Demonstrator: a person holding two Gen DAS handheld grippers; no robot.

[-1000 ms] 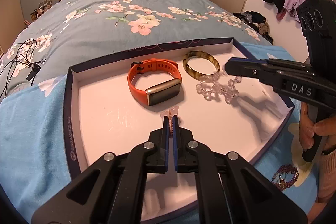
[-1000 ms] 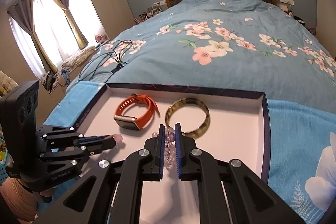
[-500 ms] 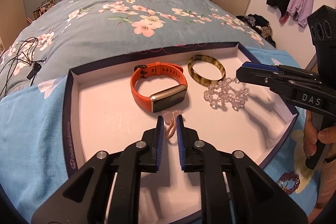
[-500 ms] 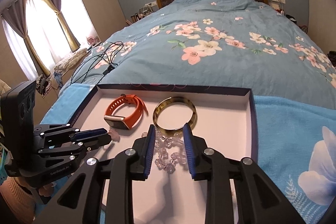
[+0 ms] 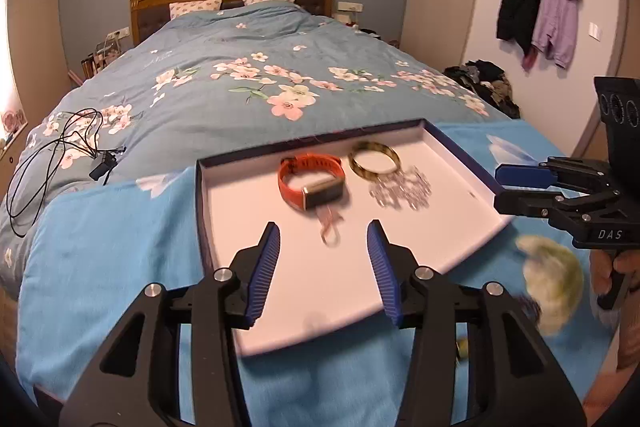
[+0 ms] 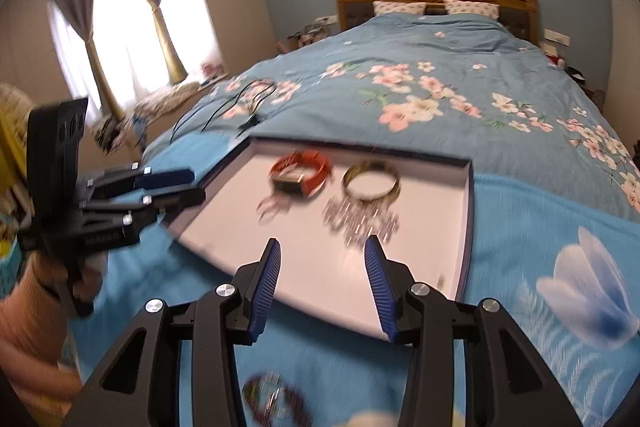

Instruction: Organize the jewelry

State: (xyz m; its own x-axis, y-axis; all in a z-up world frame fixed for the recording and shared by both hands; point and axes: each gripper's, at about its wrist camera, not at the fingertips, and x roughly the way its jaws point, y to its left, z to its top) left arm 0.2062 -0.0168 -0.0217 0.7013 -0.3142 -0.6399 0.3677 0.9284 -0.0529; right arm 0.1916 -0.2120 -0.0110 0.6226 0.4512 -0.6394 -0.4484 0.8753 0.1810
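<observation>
A white tray with a dark blue rim [image 5: 208,219] [image 6: 468,211] lies on the blue blanket. In it lie an orange smart band [image 5: 310,179] [image 6: 302,173], a tortoiseshell bangle [image 5: 374,157] [image 6: 372,181], a clear bead bracelet [image 5: 402,189] [image 6: 360,217] and a small pink chain [image 5: 330,227] [image 6: 272,207]. My left gripper [image 5: 324,261] [image 6: 176,187] is open and empty over the tray's near edge. My right gripper [image 6: 322,275] [image 5: 508,191] is open and empty, pulled back from the tray.
A dark beaded bracelet [image 6: 276,397] lies on the blanket below my right gripper. A pale fluffy item [image 5: 554,283] lies right of the tray. Black cables [image 5: 60,147] lie on the floral duvet at the left. Clothes hang on the right wall [image 5: 540,11].
Both grippers opened, letting go of the pink chain and the clear bead bracelet in the tray, then drew back and up from the tray.
</observation>
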